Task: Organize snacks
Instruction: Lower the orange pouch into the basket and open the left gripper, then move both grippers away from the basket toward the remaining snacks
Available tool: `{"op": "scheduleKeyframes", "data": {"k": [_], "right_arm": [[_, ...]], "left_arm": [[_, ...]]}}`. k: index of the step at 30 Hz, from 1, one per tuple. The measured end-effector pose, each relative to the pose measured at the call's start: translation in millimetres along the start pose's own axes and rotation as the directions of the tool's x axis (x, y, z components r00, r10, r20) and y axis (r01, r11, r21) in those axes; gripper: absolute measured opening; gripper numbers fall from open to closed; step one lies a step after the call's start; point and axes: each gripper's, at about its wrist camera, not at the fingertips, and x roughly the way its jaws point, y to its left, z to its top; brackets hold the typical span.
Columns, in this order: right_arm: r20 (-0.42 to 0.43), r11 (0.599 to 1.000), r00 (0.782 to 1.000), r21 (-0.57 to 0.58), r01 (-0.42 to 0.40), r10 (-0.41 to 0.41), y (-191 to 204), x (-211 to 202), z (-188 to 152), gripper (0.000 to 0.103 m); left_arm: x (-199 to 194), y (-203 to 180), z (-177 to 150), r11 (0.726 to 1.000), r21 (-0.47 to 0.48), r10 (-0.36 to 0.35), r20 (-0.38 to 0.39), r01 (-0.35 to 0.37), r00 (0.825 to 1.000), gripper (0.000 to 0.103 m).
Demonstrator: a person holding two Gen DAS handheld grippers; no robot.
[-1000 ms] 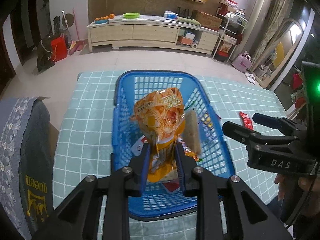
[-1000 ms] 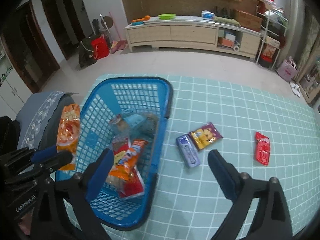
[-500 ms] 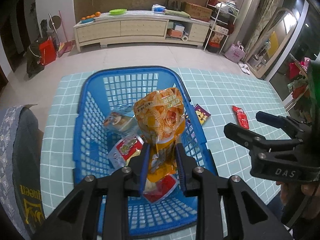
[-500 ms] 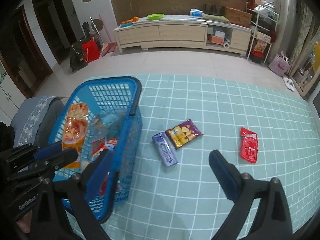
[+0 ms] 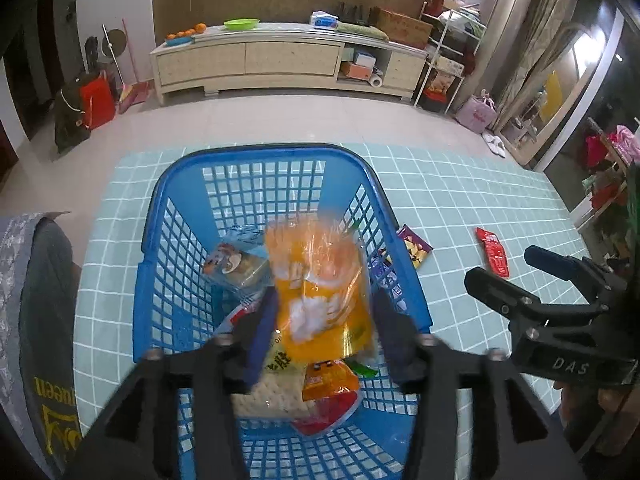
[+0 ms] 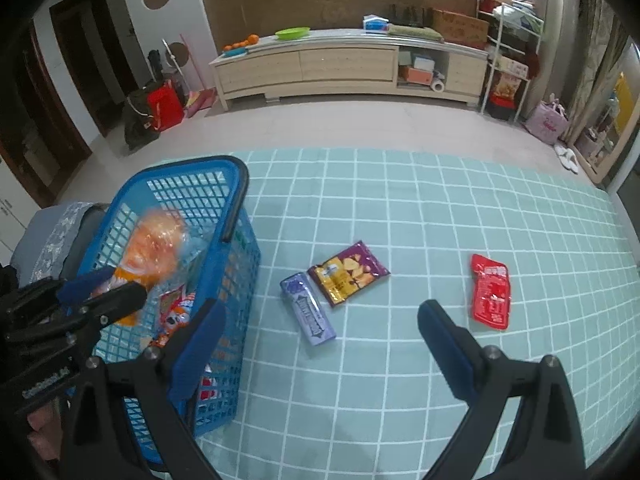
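A blue plastic basket [image 5: 160,240] stands on the teal checked tablecloth and holds several snack packs. My left gripper [image 5: 324,320] hangs over the basket with its jaws spread apart. The orange snack bag [image 5: 320,292] sits blurred between them, free of the pads, over the basket's inside. The bag [image 6: 154,248] and basket [image 6: 236,216] also show in the right wrist view. My right gripper [image 6: 320,348] is open and empty above the cloth. In front of it lie a purple bar [image 6: 308,314], a purple-yellow chip pack [image 6: 348,272] and a red pack [image 6: 490,290].
The cloth [image 6: 400,208] stretches right of the basket to the table's far edge. A grey patterned chair back [image 5: 28,304] stands at the left. A long cabinet [image 6: 344,68] and shelves stand across the floor behind.
My left gripper has opened and let go of the orange bag, which is dropping into the basket. My right gripper has shifted right, away from the basket, and stays open.
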Motion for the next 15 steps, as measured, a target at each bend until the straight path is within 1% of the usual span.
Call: {"op": "scheduleKeyframes", "data": {"k": [2, 5, 8, 11, 13, 15], "right_arm": [[-0.001, 1.000, 1.000, 0.001, -0.011, 0.011, -0.6, -2.9, -0.3, 0.098], [0.013, 1.000, 1.000, -0.003, -0.015, 0.015, 0.4, -11.0, -1.6, 0.098], [0.023, 1.000, 0.999, -0.005, -0.028, 0.028, 3.4, -22.6, -4.3, 0.098], [0.037, 1.000, 0.999, -0.015, -0.026, 0.027, 6.3, -37.0, -7.9, 0.098], [0.044, 0.999, 0.998, -0.015, -0.035, 0.036, 6.5, -45.7, -9.9, 0.098], [0.058, 0.999, 0.998, -0.015, -0.038, 0.039, 4.7, -57.6, -12.6, 0.098]], "left_arm": [[-2.2, 0.2, -5.4, 1.000, 0.006, -0.015, -0.015, 0.015, 1.000, 0.057], [-10.7, -2.7, -12.7, 0.999, 0.032, 0.006, -0.004, -0.006, 1.000, 0.061], [-20.8, -2.6, -16.0, 1.000, 0.027, 0.009, 0.003, -0.009, 1.000, 0.061], [-38.5, -3.6, -19.3, 1.000, 0.019, 0.010, 0.027, -0.011, 1.000, 0.062], [-50.1, -7.5, -20.1, 1.000, 0.021, 0.010, 0.048, -0.011, 0.999, 0.065], [-61.5, -10.6, -19.7, 1.000, 0.026, 0.008, 0.067, -0.010, 0.998, 0.065]]}}
